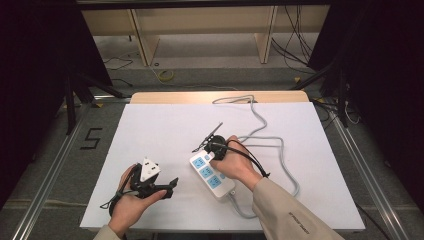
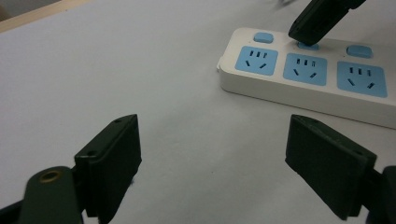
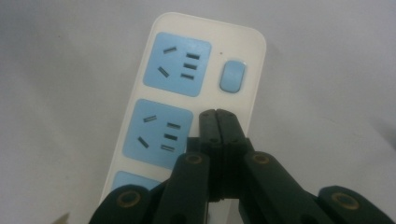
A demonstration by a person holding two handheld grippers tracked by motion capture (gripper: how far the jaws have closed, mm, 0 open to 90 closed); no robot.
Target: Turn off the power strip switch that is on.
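I have the right gripper (image 1: 214, 148) angled down over the power strip (image 1: 212, 175), the hand (image 1: 239, 162) wrapped around its body with the wrist bent forward and the sleeve (image 1: 290, 215) running back toward me. Its jaws are pressed flat together with nothing between them, and in the right gripper view their joined tips sit on the strip's middle switch (image 2: 308, 45), just beside the middle socket (image 3: 159, 133); the far switch (image 3: 232, 76) lies just beyond the tips, untouched. My left gripper (image 1: 167, 184) rests low on the white sheet (image 1: 165, 130), well apart from the strip, the hand (image 1: 131, 207) cupped under it and the jaws aimed across toward the strip. Those jaws stand wide apart, holding nothing, bare sheet between them. In the left gripper view the strip lies ahead and a little to the right of my open fingers (image 2: 114, 156). The strip's grey cord (image 1: 280, 150) loops away behind the right hand.
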